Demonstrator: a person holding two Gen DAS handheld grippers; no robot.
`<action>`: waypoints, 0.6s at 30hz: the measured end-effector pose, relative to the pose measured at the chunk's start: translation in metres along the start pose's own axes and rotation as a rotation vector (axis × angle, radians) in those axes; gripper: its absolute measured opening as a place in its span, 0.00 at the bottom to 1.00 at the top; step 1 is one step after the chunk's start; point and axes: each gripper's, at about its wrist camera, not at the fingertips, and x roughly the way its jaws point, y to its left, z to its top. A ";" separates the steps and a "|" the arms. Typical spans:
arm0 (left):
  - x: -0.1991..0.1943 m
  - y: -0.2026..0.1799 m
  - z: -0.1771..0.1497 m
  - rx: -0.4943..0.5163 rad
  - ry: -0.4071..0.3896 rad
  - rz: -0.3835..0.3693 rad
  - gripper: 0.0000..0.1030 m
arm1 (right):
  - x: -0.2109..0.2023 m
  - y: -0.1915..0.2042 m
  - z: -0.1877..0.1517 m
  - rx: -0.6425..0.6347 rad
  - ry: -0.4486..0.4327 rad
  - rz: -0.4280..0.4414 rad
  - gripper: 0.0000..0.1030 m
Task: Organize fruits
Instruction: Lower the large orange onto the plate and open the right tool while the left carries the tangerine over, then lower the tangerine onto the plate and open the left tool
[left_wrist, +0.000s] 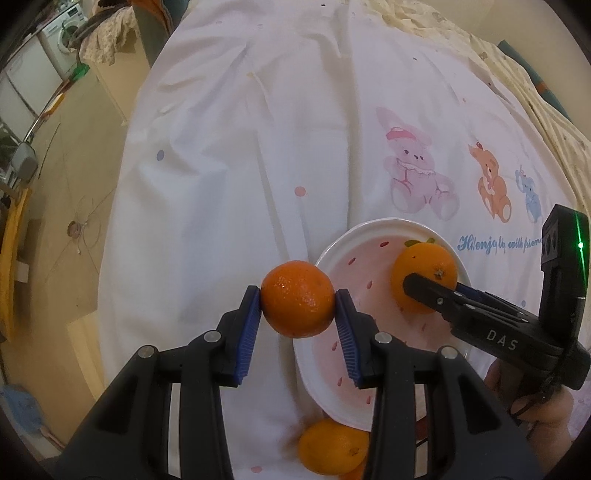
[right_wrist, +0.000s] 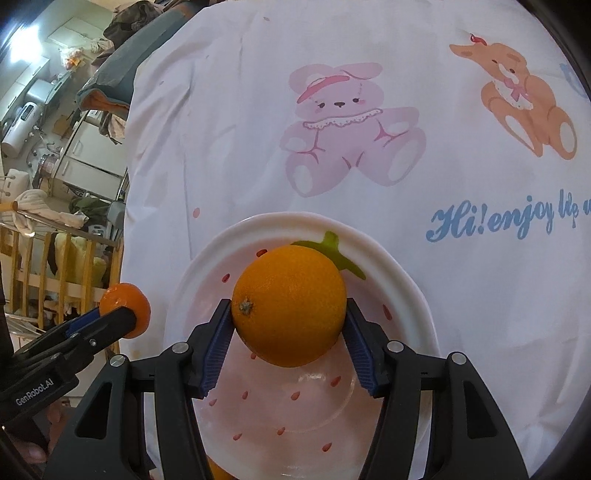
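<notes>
White cartoon-bear cloth (left_wrist: 258, 166) covers the surface beside a cluttered room.

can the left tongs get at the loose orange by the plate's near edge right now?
Probably not: the left tongs are shut on a tangerine, so nothing is free to grip the loose orange beside the plate. It lies low, between the fingers' bases.

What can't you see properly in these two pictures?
- Left wrist view: the loose orange near the bottom edge is partly covered by the left gripper and the plate, so whether another fruit lies beside it is unclear.
- Right wrist view: the right gripper and its big orange hide the plate's middle.
- Both views: the blue writing on the cloth is cut off by the edge.
</notes>
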 end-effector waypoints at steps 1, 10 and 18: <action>0.000 -0.001 0.000 0.003 -0.002 -0.001 0.35 | 0.000 0.000 0.000 0.003 0.003 -0.002 0.60; 0.007 -0.012 0.000 0.014 -0.036 -0.066 0.35 | -0.039 0.003 -0.005 -0.001 -0.069 -0.016 0.87; 0.026 -0.031 0.001 0.075 -0.032 -0.109 0.36 | -0.099 -0.020 -0.031 0.097 -0.162 -0.049 0.88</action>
